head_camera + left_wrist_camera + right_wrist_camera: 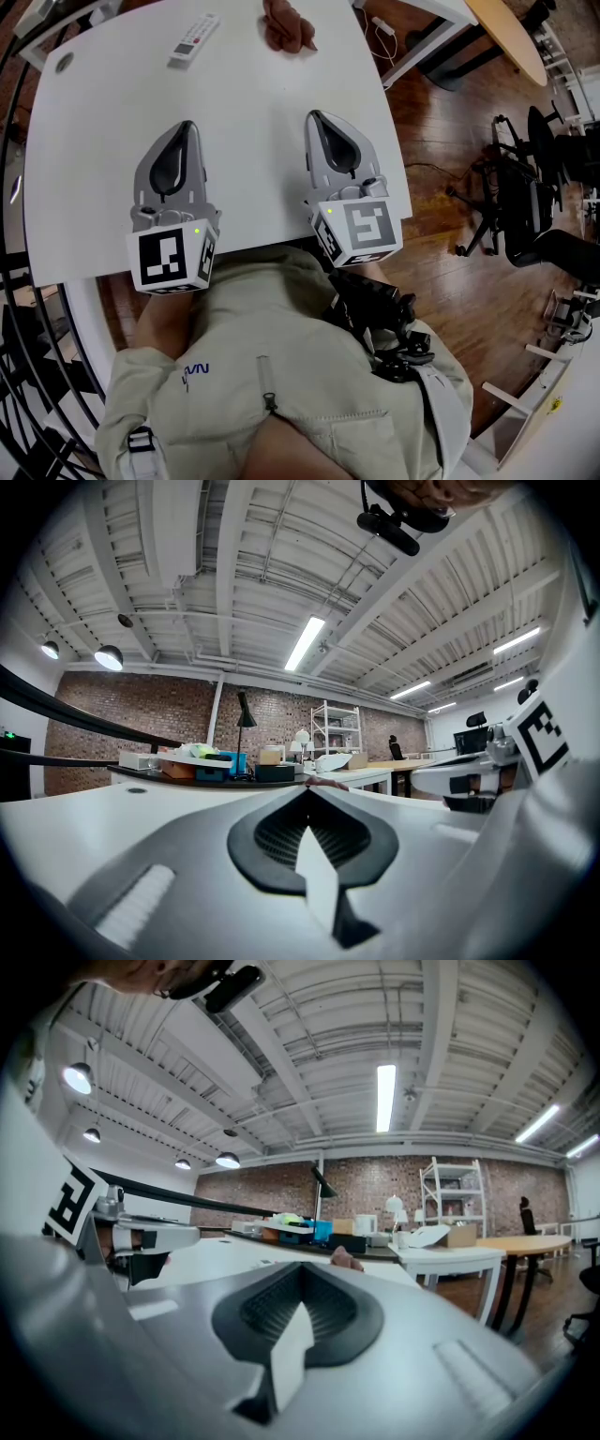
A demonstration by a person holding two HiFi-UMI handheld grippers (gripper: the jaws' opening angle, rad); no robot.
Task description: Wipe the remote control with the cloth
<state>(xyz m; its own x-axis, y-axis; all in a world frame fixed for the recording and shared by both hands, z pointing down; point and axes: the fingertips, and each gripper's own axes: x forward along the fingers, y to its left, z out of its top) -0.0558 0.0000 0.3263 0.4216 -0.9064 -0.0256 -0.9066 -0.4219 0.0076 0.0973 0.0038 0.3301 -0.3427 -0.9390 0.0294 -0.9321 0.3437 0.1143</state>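
Left gripper (187,127) and right gripper (315,117) rest closed and empty on the table (103,141), well short of the remote control (194,39) at its far edge, likely light, stiff and slick, best pinched across its long sides, with the soft cloth (286,28) near it
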